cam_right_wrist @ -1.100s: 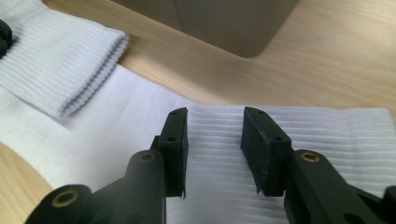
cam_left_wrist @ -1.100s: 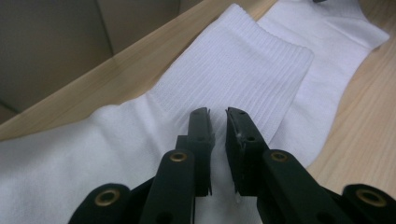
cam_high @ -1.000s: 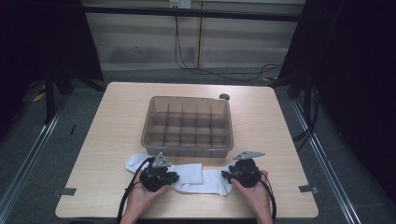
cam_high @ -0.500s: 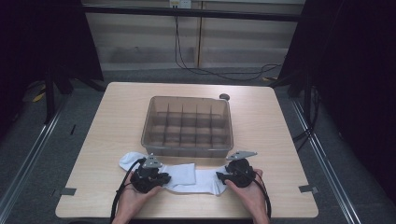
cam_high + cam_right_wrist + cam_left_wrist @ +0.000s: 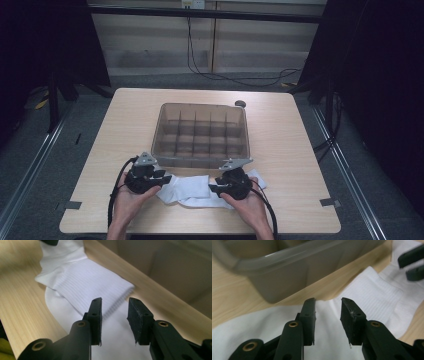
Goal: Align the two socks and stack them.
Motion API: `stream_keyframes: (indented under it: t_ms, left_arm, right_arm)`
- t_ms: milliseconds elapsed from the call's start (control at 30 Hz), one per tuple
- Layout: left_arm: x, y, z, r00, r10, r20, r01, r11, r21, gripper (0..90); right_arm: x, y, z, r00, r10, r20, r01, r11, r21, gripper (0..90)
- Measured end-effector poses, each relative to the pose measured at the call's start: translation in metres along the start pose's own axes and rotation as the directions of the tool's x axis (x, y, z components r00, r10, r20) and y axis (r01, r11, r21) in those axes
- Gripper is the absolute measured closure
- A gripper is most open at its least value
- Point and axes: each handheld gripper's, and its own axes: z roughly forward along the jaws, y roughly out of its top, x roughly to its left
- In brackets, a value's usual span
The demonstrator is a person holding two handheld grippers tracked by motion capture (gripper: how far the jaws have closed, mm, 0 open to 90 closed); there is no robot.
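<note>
Jaws of both the left gripper [image 5: 161,178] and the right gripper [image 5: 214,188] stand partly apart, the left pair just opening, the right just closing, nothing pinched between them, above the white socks [image 5: 192,191] lying on the counter [image 5: 290,145] just near of the grey divided bin [image 5: 200,132].

Light wooden square-topped table [image 5: 290,145] at frame centre, translucent grey plastic compartment bin [image 5: 200,131] mid-table, white ribbed fabric socks [image 5: 192,191] lower centre, small dark round object [image 5: 240,104] behind bin
</note>
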Motion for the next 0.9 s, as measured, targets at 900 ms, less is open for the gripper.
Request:
stream_keyframes:
  t_ms: [900]
  left_arm:
    - [0.041, -0.016, -0.001, 0.9642, -0.052, -0.260, 0.082, 0.9912, 0.104, 58.7]
  right_arm:
    - [0.007, 0.002, 0.027, 0.9968, -0.080, 0.008, 0.079, 0.995, 0.057, 63.2]
